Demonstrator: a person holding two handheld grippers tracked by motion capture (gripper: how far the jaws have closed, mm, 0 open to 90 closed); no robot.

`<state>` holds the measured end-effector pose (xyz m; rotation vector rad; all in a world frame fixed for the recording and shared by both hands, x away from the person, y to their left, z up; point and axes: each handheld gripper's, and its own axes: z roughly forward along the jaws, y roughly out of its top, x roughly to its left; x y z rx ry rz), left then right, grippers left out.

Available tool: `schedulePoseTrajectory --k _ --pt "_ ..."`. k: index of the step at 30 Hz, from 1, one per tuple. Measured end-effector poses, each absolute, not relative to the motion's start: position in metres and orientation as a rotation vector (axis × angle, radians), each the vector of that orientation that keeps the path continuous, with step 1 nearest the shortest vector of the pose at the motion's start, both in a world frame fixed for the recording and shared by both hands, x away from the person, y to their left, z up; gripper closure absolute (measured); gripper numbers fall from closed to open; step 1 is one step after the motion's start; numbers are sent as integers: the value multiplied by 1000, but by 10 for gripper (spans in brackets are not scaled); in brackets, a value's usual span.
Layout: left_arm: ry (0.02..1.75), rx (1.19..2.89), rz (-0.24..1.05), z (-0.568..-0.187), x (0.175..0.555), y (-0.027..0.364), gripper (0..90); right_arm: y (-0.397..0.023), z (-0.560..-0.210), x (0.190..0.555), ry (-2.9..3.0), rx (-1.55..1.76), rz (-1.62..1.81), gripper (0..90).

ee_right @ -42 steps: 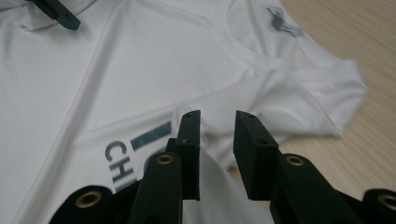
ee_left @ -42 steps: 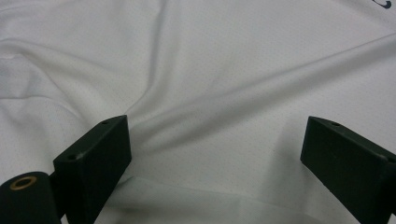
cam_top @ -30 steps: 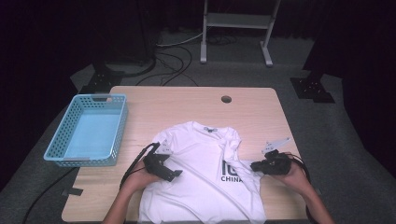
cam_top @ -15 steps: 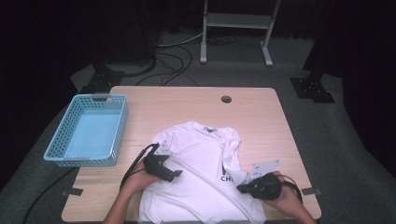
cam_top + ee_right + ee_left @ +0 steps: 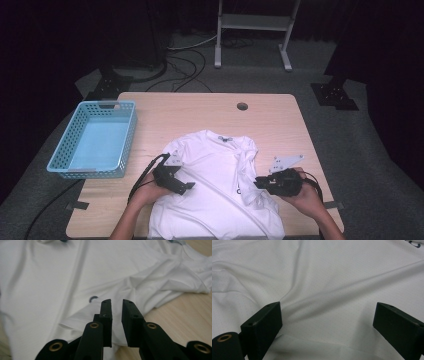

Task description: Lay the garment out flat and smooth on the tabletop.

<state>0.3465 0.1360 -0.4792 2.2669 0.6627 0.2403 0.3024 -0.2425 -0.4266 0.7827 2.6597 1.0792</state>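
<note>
Mid-fold of the white t-shirt [image 5: 215, 190]: right gripper [image 5: 117, 305], jaws just parted w/ nothing between, over its folded-in side; left gripper [image 5: 189, 186] jaws wide apart on shirt. Next: regrip an edge.

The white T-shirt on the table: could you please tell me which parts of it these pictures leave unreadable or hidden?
- Dark lettering on the T-shirt: high view, a fold laid over from the right sleeve side covers most of it; what is left is too small to read.
- Hem: high view, cut off by the bottom edge and the forearms.
- Collar label: high view, too small to read.
- Lettering: left tool view, cut off at the top right corner.
</note>
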Motion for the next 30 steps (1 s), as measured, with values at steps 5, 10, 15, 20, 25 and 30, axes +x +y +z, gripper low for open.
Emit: schedulePoseTrajectory --k 5,10,15,20,25,30 --pt "663 2267 242 -479 346 136 75 -237 -447 313 2686 779 961 795" --pt "660 2275 237 -479 347 136 75 -238 -460 313 2692 781 905 884" --pt "663 2279 241 -478 347 135 75 -255 -462 315 2669 812 843 900" --pt "669 2284 248 -478 346 134 75 -284 -462 314 2626 883 822 900" --pt "678 2281 253 -478 346 134 75 -329 -462 317 2543 999 757 892" --pt "674 2300 251 -477 347 132 75 -376 -460 321 2450 1157 710 833"
